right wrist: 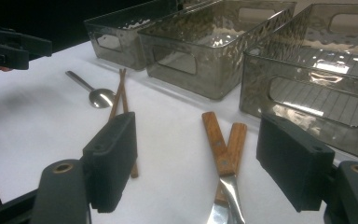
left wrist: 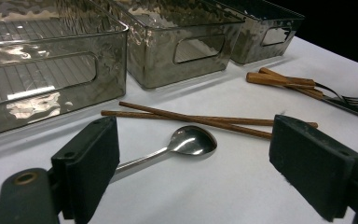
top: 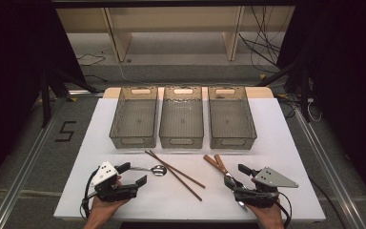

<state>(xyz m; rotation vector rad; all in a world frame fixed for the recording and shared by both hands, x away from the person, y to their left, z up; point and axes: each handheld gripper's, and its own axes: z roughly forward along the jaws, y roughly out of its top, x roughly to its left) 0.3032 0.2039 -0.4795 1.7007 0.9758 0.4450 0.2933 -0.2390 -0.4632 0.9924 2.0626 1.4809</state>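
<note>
The left gripper (top: 134, 174) has its jaws spread wide and holds nothing; in the left gripper view the spoon (left wrist: 186, 142) lies on the white table (top: 276, 138) between the two black pads, its handle running back toward the left pad and its bowl pointing away toward the chopsticks (left wrist: 200, 120). The right gripper (top: 242, 177) is likewise spread wide and empty; in the right gripper view two wooden-handled utensils (right wrist: 224, 151) lie crossed on the table between its jaws, their metal ends toward the camera. In the high view both grippers sit low at the near edge of the table, each held by a hand (top: 106, 206) coming in from the bottom, jaws pointing forward and slightly inward. Three clear bins (top: 181, 141) stand side by side across the far part of the table, beyond the cutlery. The chopsticks lie slantwise between the two grippers, just beside the spoon's bowl.
</note>
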